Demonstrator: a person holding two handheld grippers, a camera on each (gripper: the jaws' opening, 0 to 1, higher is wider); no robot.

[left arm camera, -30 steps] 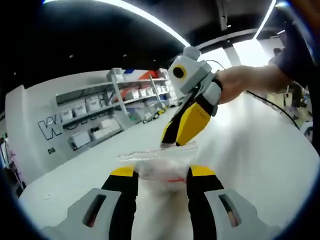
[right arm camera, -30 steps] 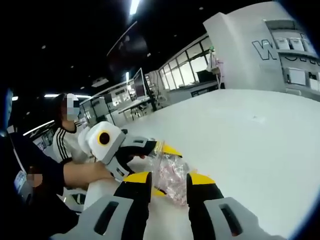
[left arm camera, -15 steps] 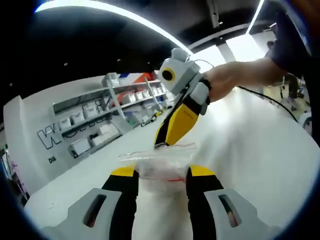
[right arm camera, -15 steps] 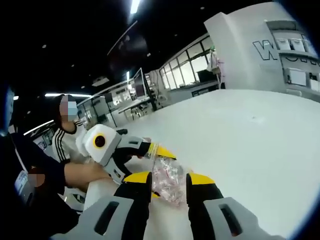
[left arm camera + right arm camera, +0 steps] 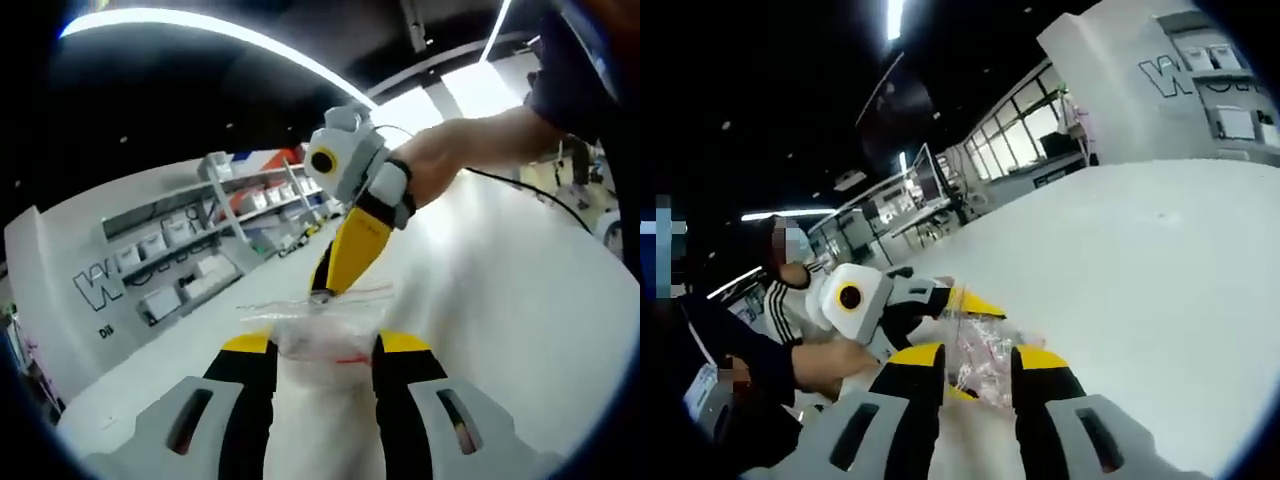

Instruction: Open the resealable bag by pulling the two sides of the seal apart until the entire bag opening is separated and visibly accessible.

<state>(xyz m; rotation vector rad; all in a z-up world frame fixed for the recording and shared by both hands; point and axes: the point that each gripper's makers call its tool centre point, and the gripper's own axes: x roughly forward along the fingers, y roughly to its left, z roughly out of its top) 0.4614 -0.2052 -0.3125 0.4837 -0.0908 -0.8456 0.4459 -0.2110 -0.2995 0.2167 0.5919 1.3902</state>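
Observation:
A clear resealable bag (image 5: pixel 320 335) with pinkish contents and a red line sits between the yellow-tipped jaws of my left gripper (image 5: pixel 325 345), which is shut on it. My right gripper (image 5: pixel 322 293) reaches in from the upper right, steeply tilted, and pinches the bag's far top lip. Two thin seal lines show slightly apart at the mouth. In the right gripper view the bag (image 5: pixel 990 365) lies between the jaws of my right gripper (image 5: pixel 977 358). There my left gripper (image 5: pixel 968 340) holds the bag from the left side.
A broad white table (image 5: pixel 520 300) lies under the bag. Shelves of boxes (image 5: pixel 190 250) stand along a white wall behind. A hand (image 5: pixel 450 165) holds the right gripper. A person in a striped top (image 5: pixel 790 290) sits beyond the table's far end.
In the left gripper view the right gripper has swung more upright and a little left, still on the bag's lip. The seal lines look slightly further apart. Both views have tilted.

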